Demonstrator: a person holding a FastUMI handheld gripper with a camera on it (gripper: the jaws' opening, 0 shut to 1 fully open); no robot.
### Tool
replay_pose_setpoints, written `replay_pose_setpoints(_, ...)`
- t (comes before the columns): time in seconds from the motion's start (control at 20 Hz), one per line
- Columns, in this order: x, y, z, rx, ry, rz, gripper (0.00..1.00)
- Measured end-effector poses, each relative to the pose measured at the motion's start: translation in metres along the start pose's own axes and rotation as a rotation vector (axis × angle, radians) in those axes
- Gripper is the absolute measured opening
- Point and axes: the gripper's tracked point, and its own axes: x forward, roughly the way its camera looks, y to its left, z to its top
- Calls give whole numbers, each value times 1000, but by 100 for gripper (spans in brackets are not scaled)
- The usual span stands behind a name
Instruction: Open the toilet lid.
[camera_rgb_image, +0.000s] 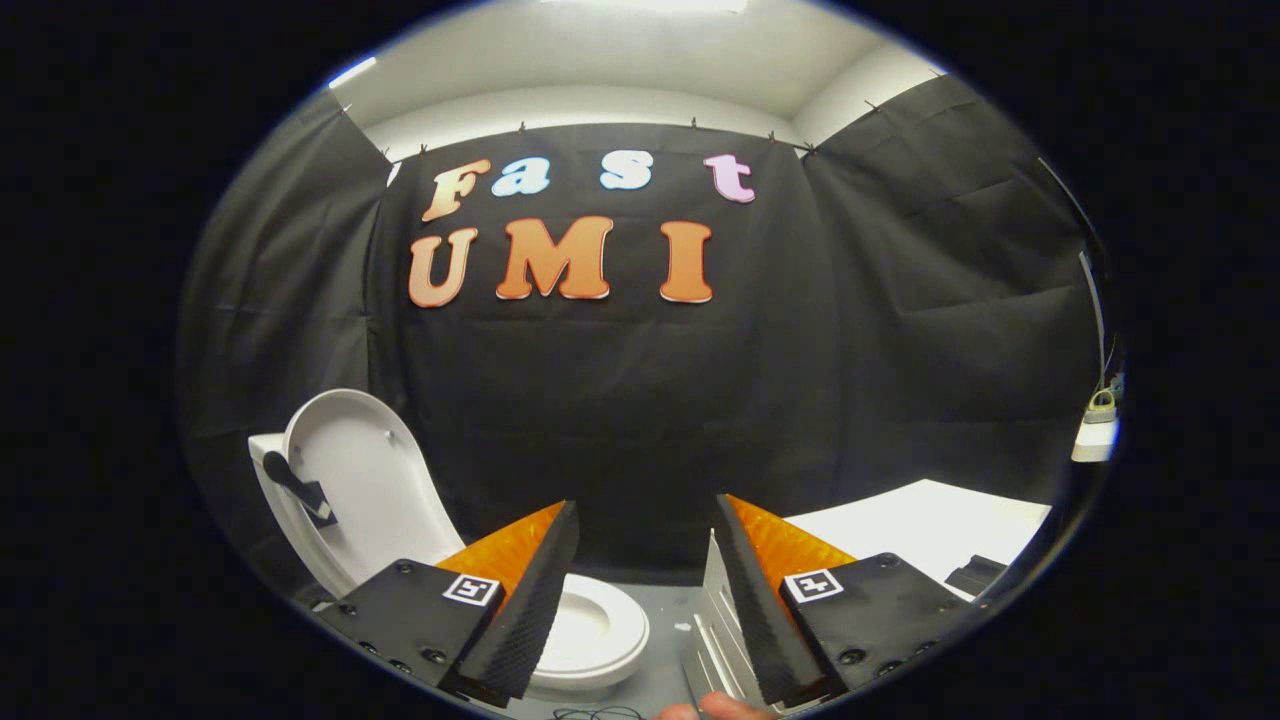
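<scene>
Toilet lid (365, 480) stands raised, tilted back against the tank (268, 470), off to the left and beyond the left finger. A dark handle piece (295, 487) sticks out from the tank's side. Seat ring (600, 625) lies flat and exposed below, partly hidden behind the left finger.

Gripper (640, 590) spread wide, holding nothing, touching nothing; black booth wall and grey floor (665, 600) show through the gap. A white ridged unit (720, 625) sits just beside the right finger. A fingertip (715, 710) of a person shows below the gripper. White desk (920, 525) lies beyond the right finger, a dark object (975, 573) on its near corner.
</scene>
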Motion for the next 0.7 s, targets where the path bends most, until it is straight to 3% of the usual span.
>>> replay_pose_setpoints(0.7,0,-9,-35,-15,85,-50,88)
